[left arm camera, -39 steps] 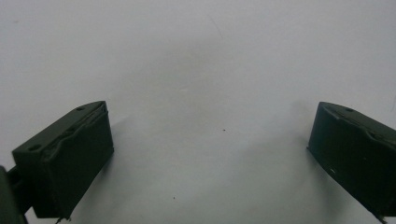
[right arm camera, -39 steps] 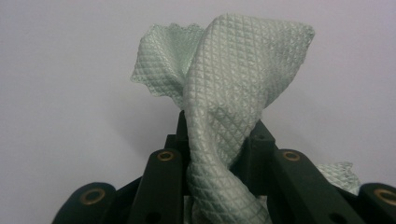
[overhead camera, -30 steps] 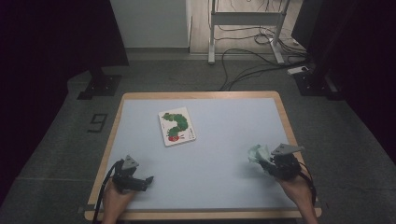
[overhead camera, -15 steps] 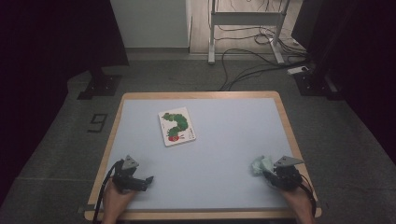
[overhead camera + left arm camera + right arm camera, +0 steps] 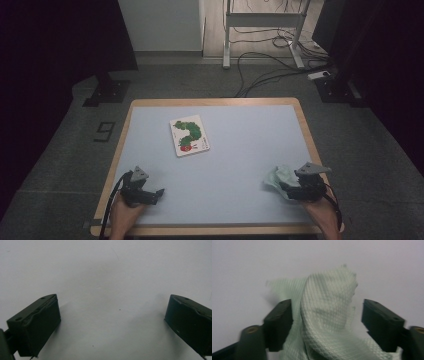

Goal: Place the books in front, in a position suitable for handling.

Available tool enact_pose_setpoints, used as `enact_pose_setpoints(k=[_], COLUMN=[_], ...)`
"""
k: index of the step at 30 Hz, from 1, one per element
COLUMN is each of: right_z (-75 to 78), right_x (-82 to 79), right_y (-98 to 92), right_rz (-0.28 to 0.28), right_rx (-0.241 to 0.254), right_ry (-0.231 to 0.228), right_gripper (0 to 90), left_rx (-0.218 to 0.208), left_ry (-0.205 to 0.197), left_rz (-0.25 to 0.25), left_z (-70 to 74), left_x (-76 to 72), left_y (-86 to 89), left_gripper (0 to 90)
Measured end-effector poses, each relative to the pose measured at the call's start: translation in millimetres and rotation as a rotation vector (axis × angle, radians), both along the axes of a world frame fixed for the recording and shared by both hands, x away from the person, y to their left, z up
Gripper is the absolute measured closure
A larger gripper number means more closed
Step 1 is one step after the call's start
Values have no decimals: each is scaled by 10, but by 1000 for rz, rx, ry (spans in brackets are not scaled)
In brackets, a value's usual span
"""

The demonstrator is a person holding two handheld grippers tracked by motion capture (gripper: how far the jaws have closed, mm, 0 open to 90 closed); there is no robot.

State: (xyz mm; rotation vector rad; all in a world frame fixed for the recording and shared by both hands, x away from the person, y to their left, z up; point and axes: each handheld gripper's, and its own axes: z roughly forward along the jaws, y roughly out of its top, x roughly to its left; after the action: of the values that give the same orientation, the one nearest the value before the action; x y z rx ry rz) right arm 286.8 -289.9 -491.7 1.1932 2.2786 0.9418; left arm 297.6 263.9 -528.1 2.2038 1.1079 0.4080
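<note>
So I'm working over a pale blue-grey table (image 5: pixel 240 150) with a light wood rim, sitting on a grey floor in a pretty dark room. Past the far edge there's a white wall panel, a metal desk frame (image 5: pixel 260 30) and a mess of black cables (image 5: pixel 270 75) snaking across the floor, plus a power strip (image 5: pixel 320 75) off to the far right. A small dark marker shaped like a "9" (image 5: pixel 104 131) lies on the floor just left of the table, that's the only readable thing; the picture card (image 5: pixel 189 135) near the table's middle shows a green caterpillar with a red head, its small print too tiny to read. My left gripper (image 5: pixel 159 192) rests at the near left corner, jaws spread wide with nothing but bare tabletop between them. My right gripper (image 5: pixel 278 184) is at the near right corner, and its jaws have just been opening: the pale green waffle-weave cloth (image 5: pixel 327 312) lies crumpled between them, let go, the right-hand jaw in the right gripper view clearly off it.
</note>
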Motion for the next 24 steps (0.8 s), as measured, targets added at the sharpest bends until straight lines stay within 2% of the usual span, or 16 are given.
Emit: enact_pose_setpoints(k=[1,3,7,8,9,12,13,15,16,17,19,23,24], right_z=[0,56,77,87,92,112,138,148,178,178,200,194,177], right_x=[0,19,49,74,85,102,120,126,150,150,188,227,246], right_y=[0,28,82,136,170,228,298,323,398,398,493,573,620], right_rz=[0,-6,-8,-5,-7,10,37,43,63,63,81,93,106], right_rx=[0,14,4,4,10,35,44,45,46,46,45,43,58], right_ry=[0,-26,-35,-47,-60,-75,-82,-85,-90,-90,-91,-92,-91], right_gripper=[187,128,102,15,0,0,0,0,0,0,0,0,0], left_rx=[0,-1,0,0,0,0,-1,-3,-13,-13,2,2,-1], left_ry=[0,0,1,2,2,1,1,3,3,3,-14,-25,-29], left_rz=[0,0,0,-1,-1,-6,-8,-18,-52,-52,-88,-100,-98], left_z=[0,0,1,2,2,4,5,9,10,10,10,29,40], left_x=[0,0,2,3,3,4,4,5,10,10,33,78,98], left_y=[0,-2,-3,-2,-2,-6,-9,-12,-41,-41,-101,-136,-148], left_gripper=[0,0,0,0,0,0,0,0,0,0,0,0,0])
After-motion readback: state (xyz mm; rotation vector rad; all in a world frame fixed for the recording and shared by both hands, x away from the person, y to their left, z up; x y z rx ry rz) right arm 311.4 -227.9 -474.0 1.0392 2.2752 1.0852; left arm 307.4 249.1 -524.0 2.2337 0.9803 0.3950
